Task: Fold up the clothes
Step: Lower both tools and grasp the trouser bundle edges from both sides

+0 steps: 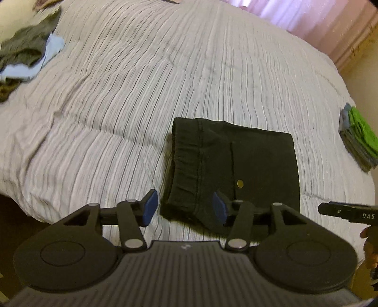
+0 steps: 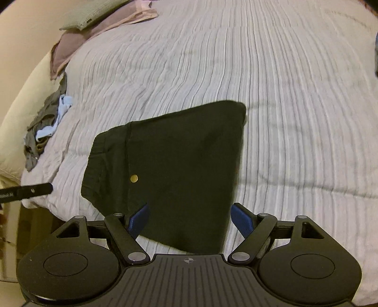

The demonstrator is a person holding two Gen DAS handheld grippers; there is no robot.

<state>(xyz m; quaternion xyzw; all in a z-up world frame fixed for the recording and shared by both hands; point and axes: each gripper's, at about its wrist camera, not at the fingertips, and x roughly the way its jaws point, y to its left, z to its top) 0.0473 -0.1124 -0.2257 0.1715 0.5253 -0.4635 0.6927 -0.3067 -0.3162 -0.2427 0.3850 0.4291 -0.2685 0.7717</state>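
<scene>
A folded black garment with a small brass button lies flat on the striped white bedspread, close to the bed's near edge. My left gripper hovers over its near left corner with jaws apart; the blue pads do not press the cloth. In the right wrist view the same black garment fills the middle. My right gripper stands wide open above its near edge, one pad over the cloth and one over the bedspread. Neither gripper holds anything.
A heap of unfolded grey and light-blue clothes lies at the far left of the bed. A folded stack with a green piece on top sits at the right edge. Pillows lie at the head. A pink curtain hangs beyond.
</scene>
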